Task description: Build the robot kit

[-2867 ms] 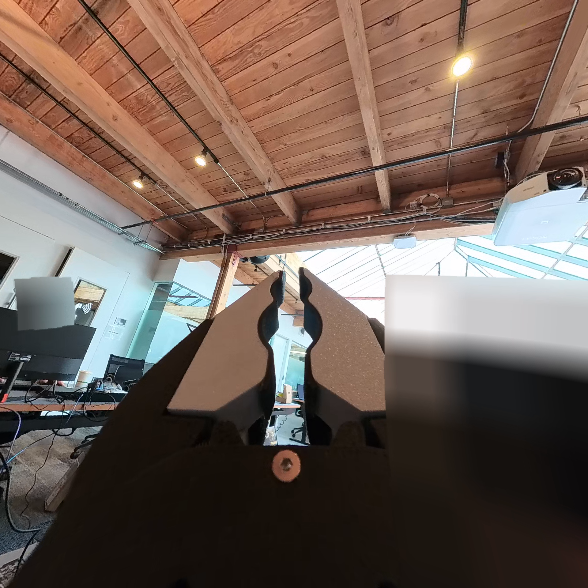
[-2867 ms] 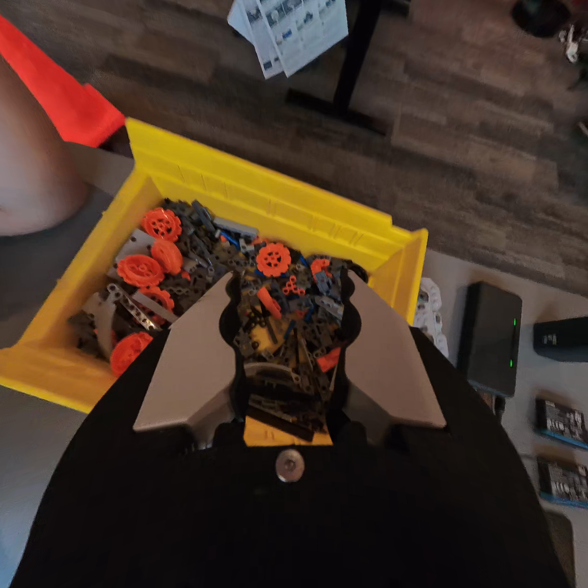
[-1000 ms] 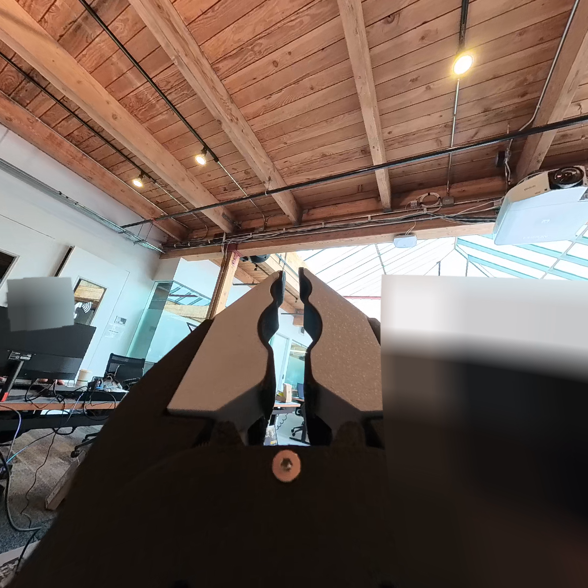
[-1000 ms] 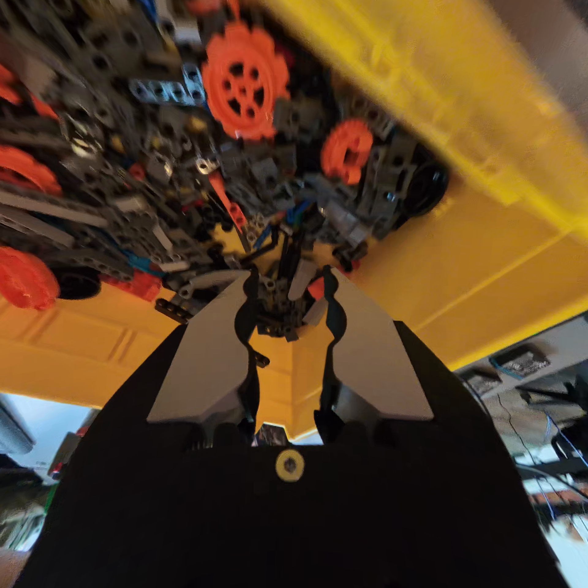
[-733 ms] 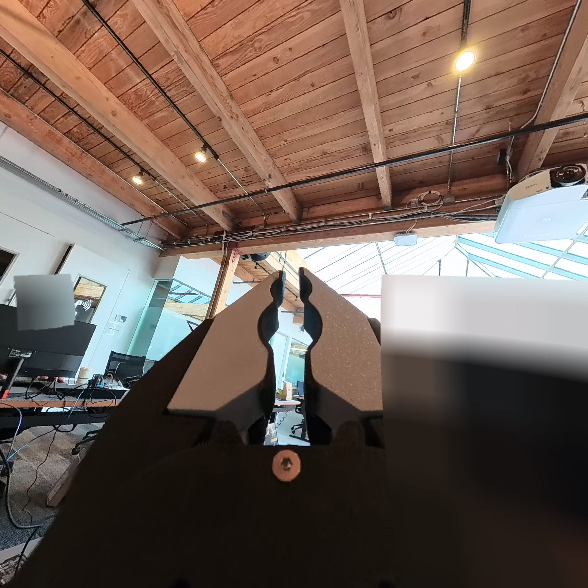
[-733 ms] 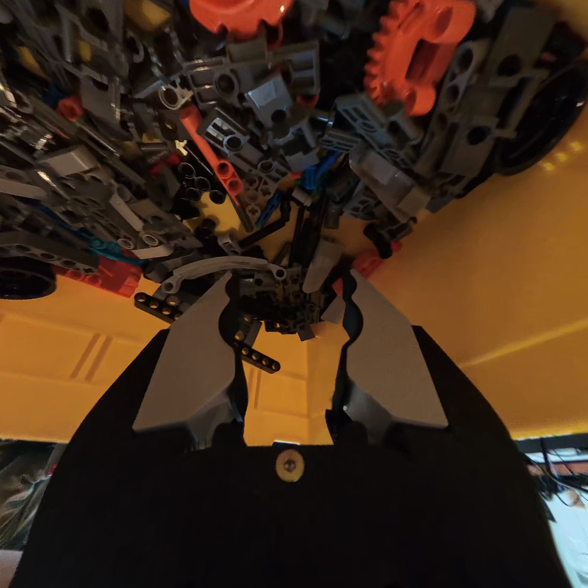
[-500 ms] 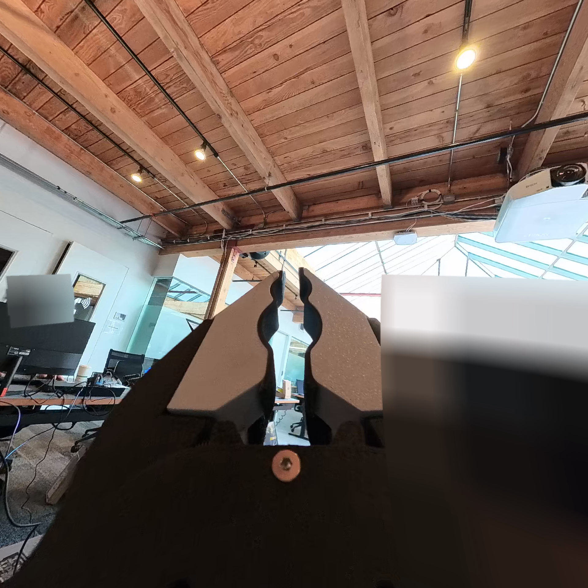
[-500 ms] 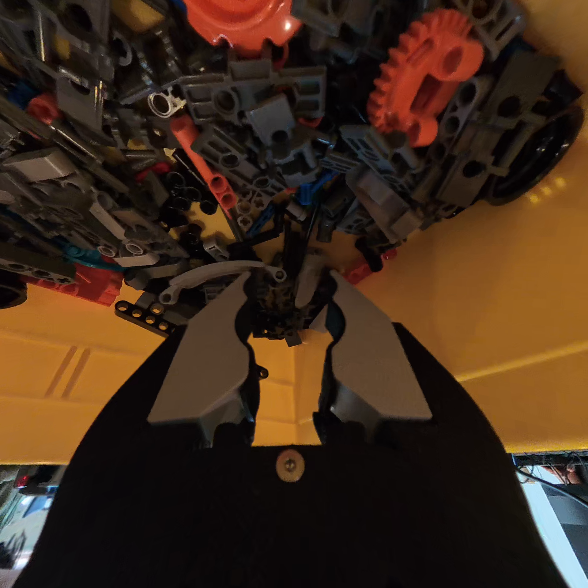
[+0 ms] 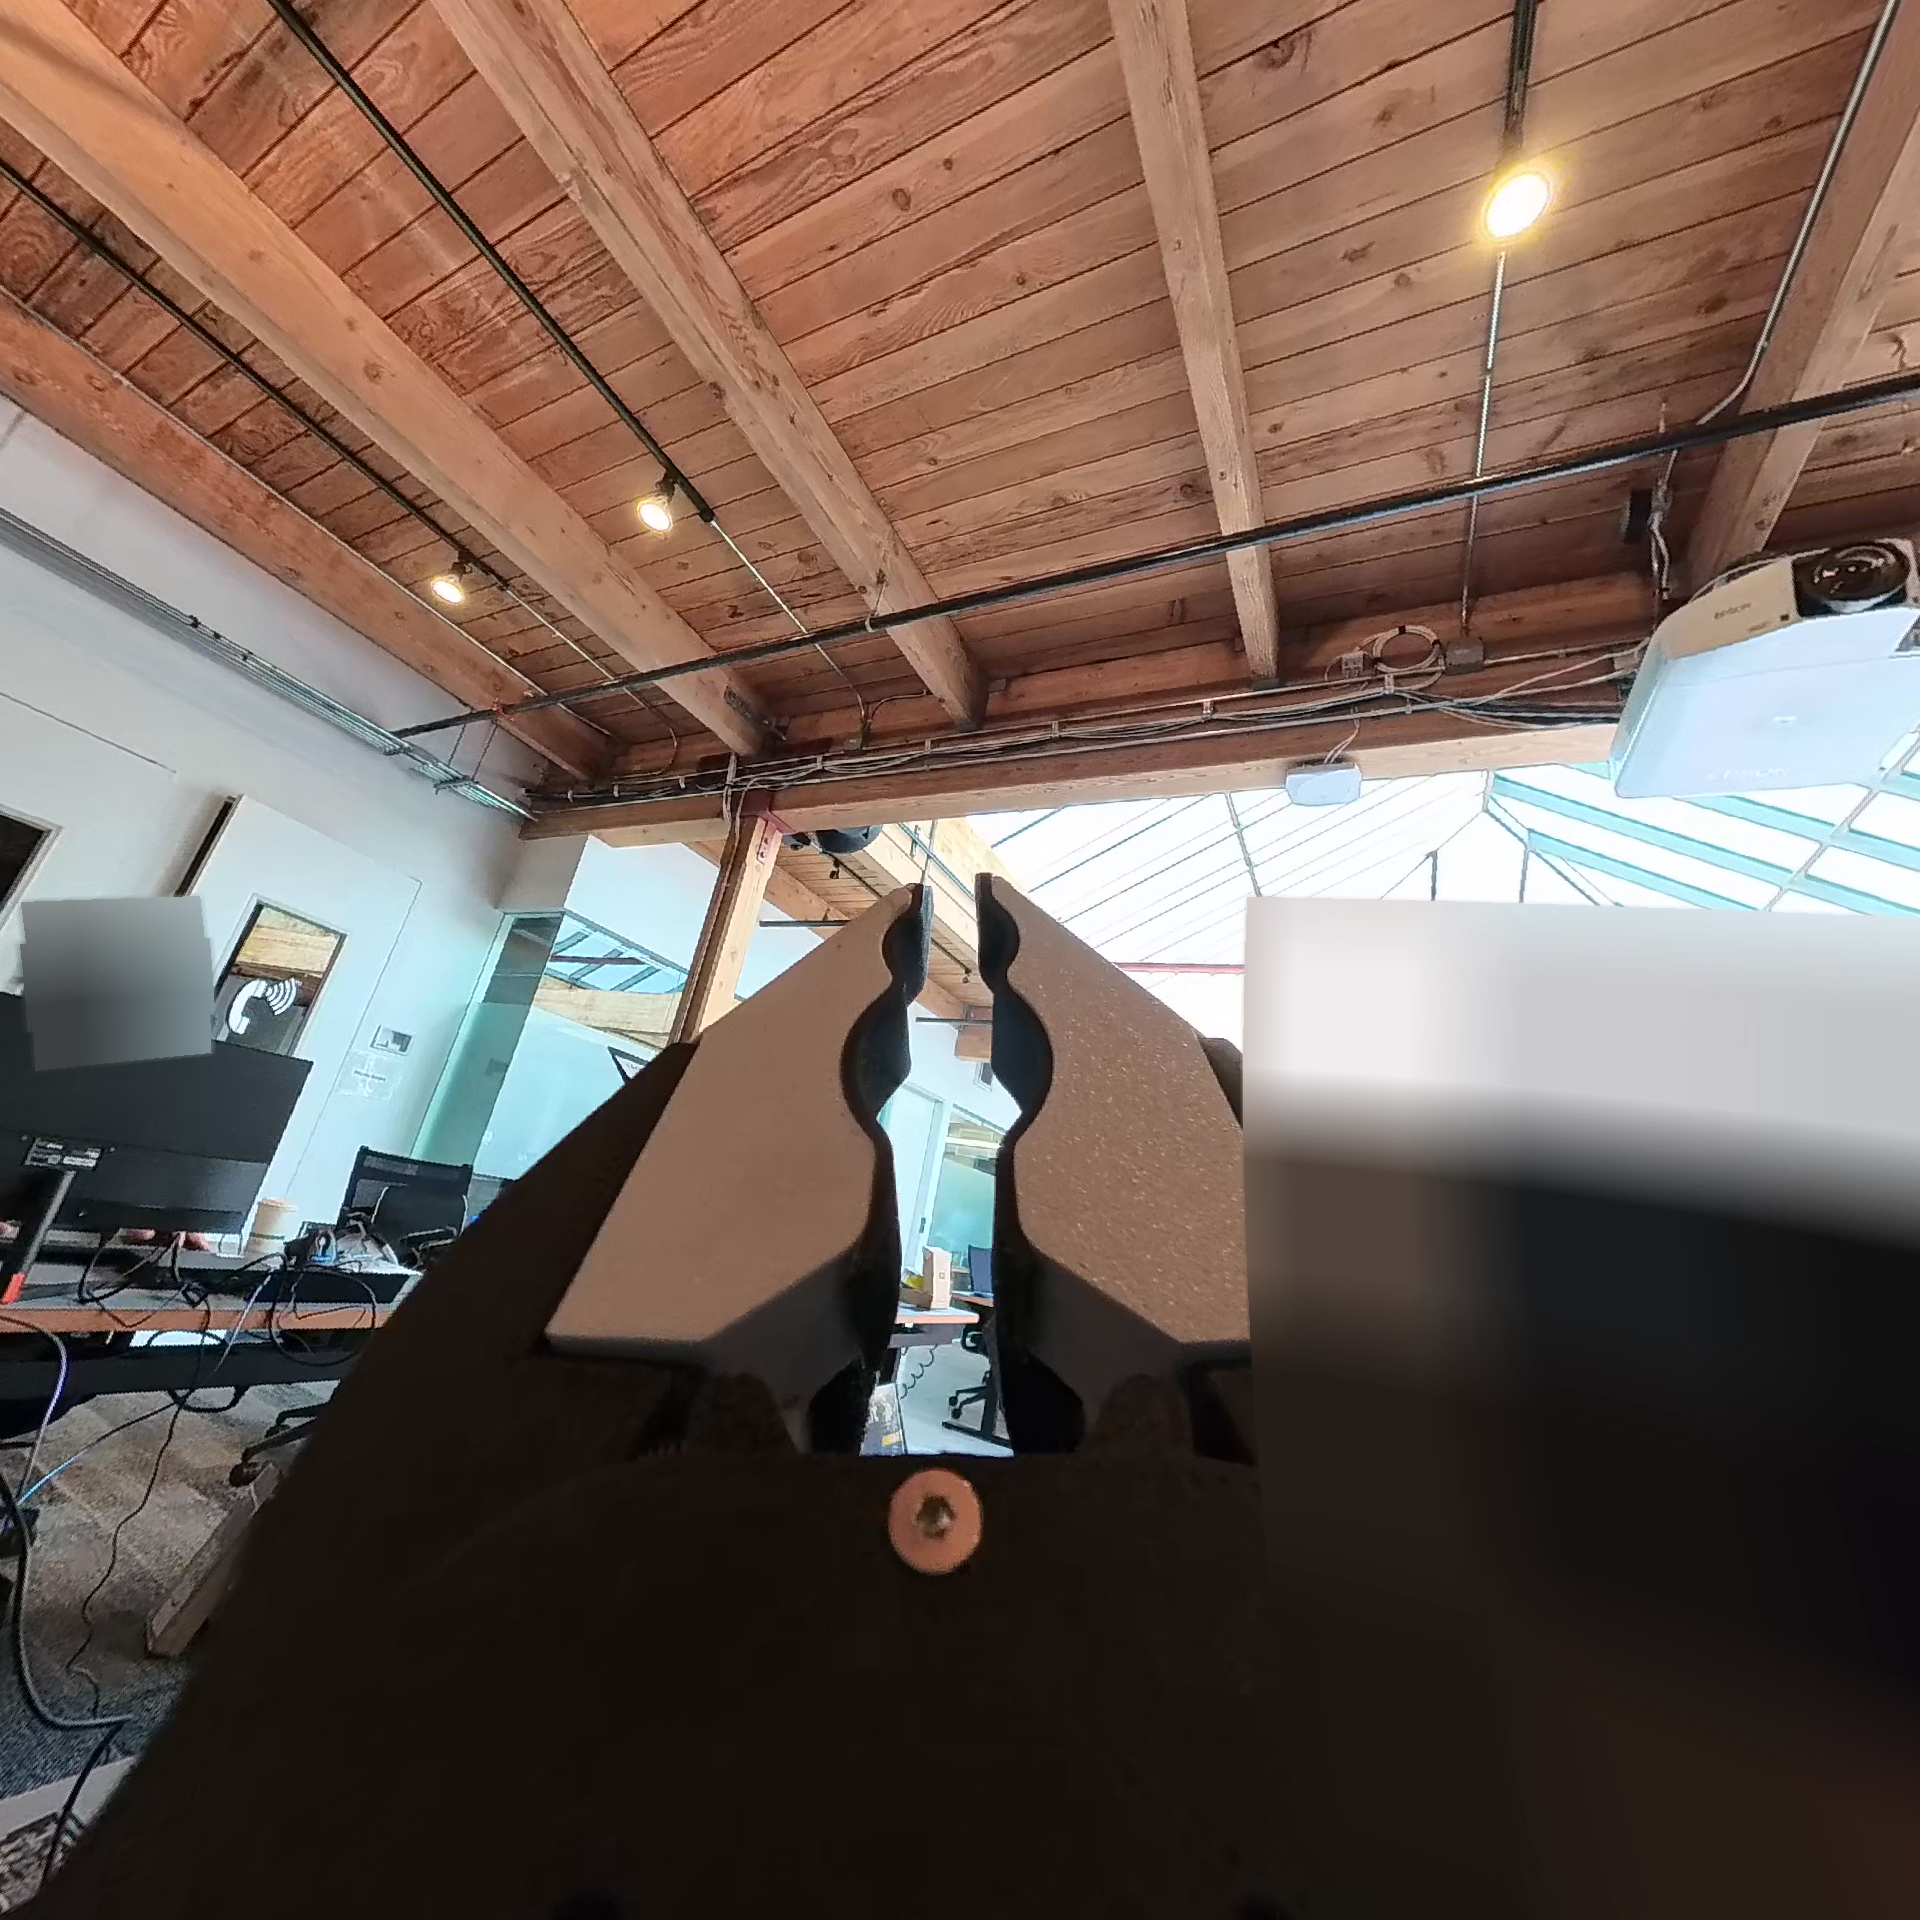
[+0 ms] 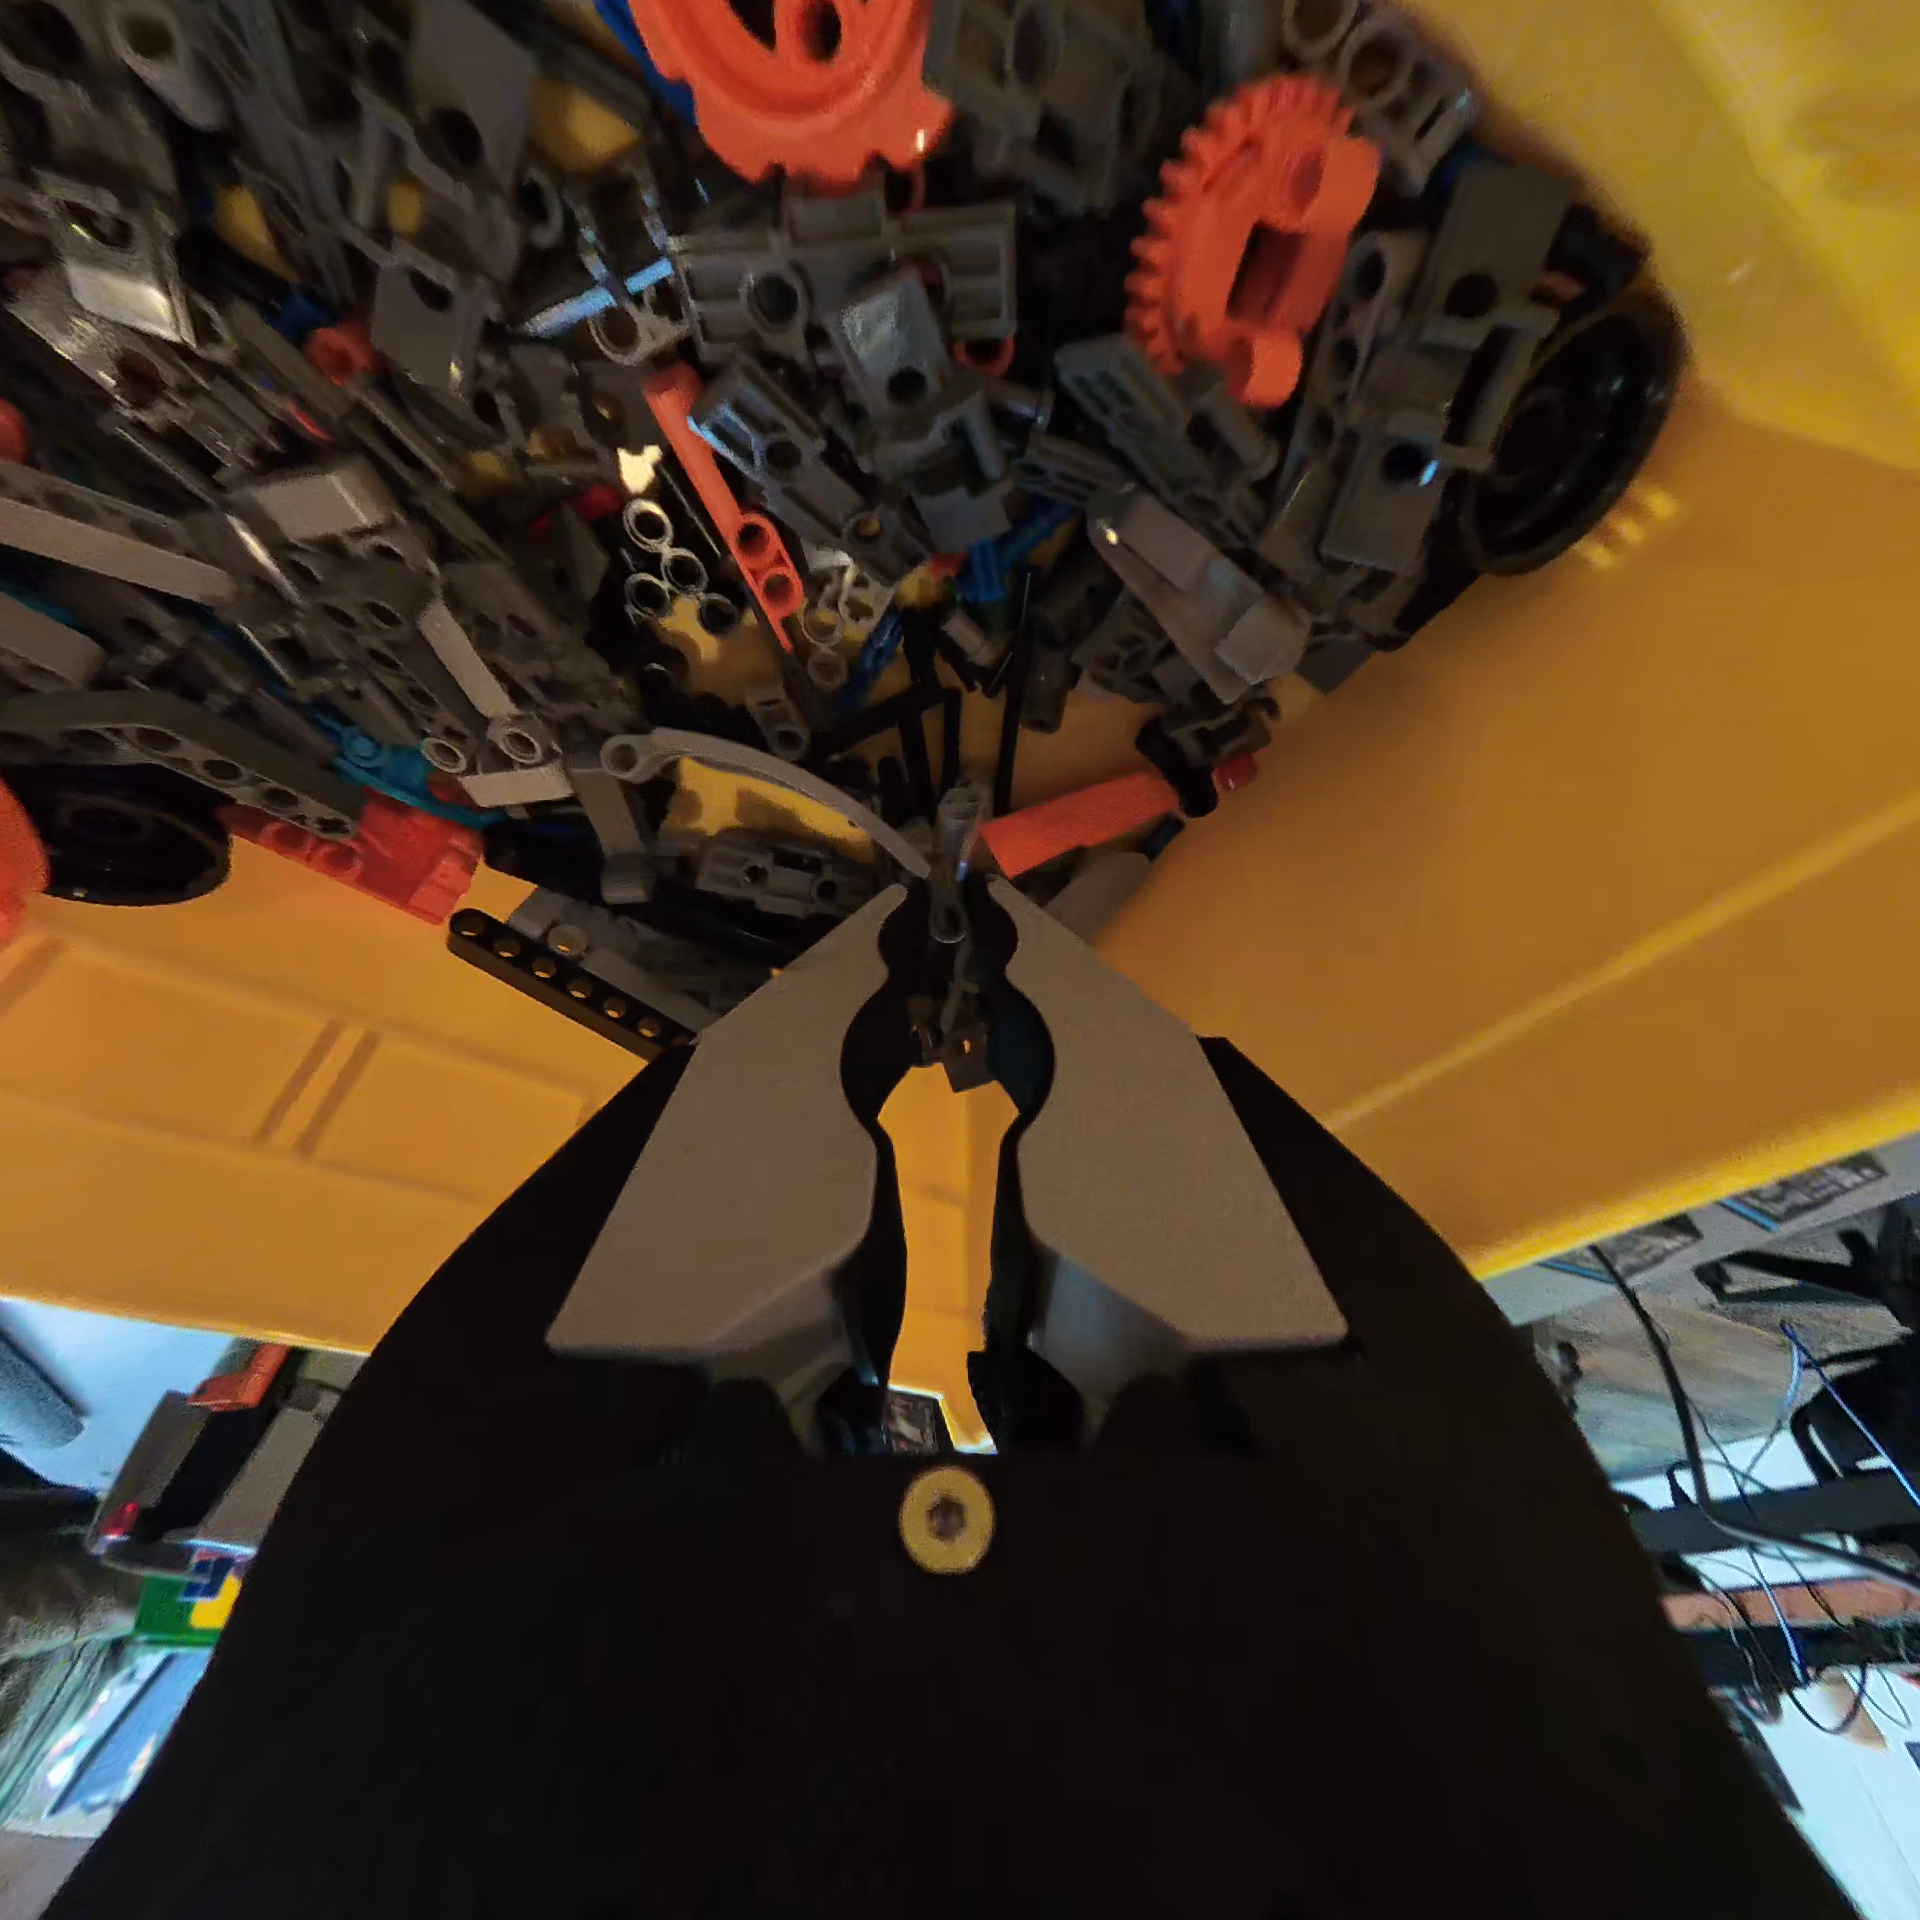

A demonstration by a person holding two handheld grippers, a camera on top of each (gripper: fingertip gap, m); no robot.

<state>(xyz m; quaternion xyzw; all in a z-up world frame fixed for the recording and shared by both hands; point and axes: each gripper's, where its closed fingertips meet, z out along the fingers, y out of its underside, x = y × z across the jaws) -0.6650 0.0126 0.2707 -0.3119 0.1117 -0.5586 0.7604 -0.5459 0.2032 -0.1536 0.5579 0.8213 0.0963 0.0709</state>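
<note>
While the right gripper reaches into the yellow bin, its jaws are pressed nearly together on a small grey pin-like piece at the near edge of the heap of building-toy parts, with a thin dark bit showing lower in the gap between them; whether that bit belongs to the same piece cannot be told. The pinch sits right at the tips, so a good hold here, as a judgement, means keeping the squeeze steady and drawing straight back along the fingers, since the piece stands among black axles and a curved light-grey beam that touch or cross it and could be dragged along. An orange-red cylinder lies just beside the right jaw tip, a black perforated beam just beside the left one, and an orange gear and a black tyre lie farther back near the bin's wall. The grey piece lies between the jaw tips, upright along the line of the fingers, its top end poking just past them toward the heap. The left gripper points up at a plank ceiling with beams and track lights; its jaws stand close with a narrow slit between them and nothing in it. A white projector hangs at the right of that view, and office tables with a dark monitor stand well apart at the lower left.
</note>
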